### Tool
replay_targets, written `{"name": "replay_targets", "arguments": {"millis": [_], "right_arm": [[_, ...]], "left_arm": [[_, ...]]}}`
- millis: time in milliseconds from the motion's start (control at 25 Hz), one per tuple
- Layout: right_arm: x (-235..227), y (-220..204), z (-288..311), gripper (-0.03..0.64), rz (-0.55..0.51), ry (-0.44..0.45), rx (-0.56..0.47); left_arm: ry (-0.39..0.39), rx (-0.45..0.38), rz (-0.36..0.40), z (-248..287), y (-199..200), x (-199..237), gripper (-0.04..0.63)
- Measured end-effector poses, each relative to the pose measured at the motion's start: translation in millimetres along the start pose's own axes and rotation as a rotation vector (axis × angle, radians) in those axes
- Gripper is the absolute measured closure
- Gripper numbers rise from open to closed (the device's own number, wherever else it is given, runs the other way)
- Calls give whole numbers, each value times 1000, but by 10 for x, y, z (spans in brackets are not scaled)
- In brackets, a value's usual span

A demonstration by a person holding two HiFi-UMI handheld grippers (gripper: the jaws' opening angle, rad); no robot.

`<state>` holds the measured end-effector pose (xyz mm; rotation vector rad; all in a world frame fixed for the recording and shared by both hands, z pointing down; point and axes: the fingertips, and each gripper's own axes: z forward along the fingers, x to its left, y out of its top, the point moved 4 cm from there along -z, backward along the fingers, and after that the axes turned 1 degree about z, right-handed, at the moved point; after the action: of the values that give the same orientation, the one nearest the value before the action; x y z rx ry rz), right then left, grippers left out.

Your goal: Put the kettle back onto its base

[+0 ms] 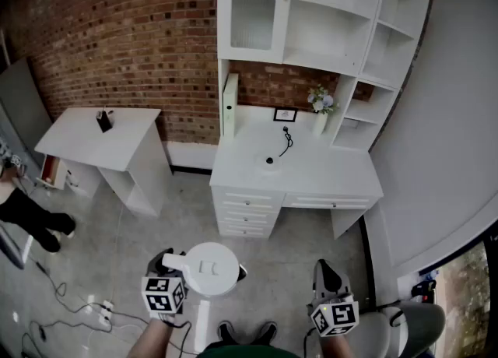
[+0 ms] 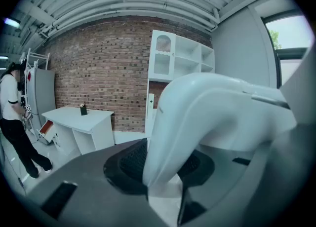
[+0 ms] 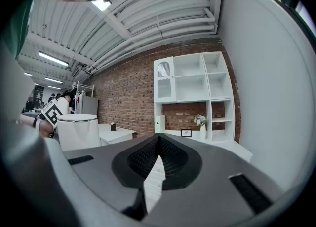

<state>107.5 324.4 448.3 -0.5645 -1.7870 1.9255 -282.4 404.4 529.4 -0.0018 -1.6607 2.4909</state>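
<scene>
The white kettle hangs low over the floor in front of the white desk; its lid shows from above in the head view. My left gripper is shut on the kettle's handle, which fills the space between the jaws in the left gripper view. The round kettle base sits on the desk top, with a black cord running back towards the wall. My right gripper is held level at the lower right, shut, with nothing in it. The kettle also shows at the left of the right gripper view.
On the desk stand a shelf unit, a flower vase, a small picture frame and a white binder. A white side table stands to the left. A person is at the far left. Cables and a power strip lie on the floor.
</scene>
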Motion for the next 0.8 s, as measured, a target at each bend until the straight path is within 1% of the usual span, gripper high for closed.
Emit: {"name": "replay_targets", "arguments": {"millis": [160,400,560,720,800], "right_arm": [[16,91,-147,604,3,9,-18],[-212,79,-222,604,20,16,-39],[-374,133,-220,604,26,24,-58],[-602,174,-236,604,46,36,-99],[-714,191,-227,604,39,42,-110]], "left_arm": [[23,5,-2,-232,-73,-25,445],[33,-13,-2,-300,4,-238,445],[34,-12,4,-279,83,-411,445],[21,-10,8,-178,151,-671,445],[13,-13,21,-98,210,-818,445]]}}
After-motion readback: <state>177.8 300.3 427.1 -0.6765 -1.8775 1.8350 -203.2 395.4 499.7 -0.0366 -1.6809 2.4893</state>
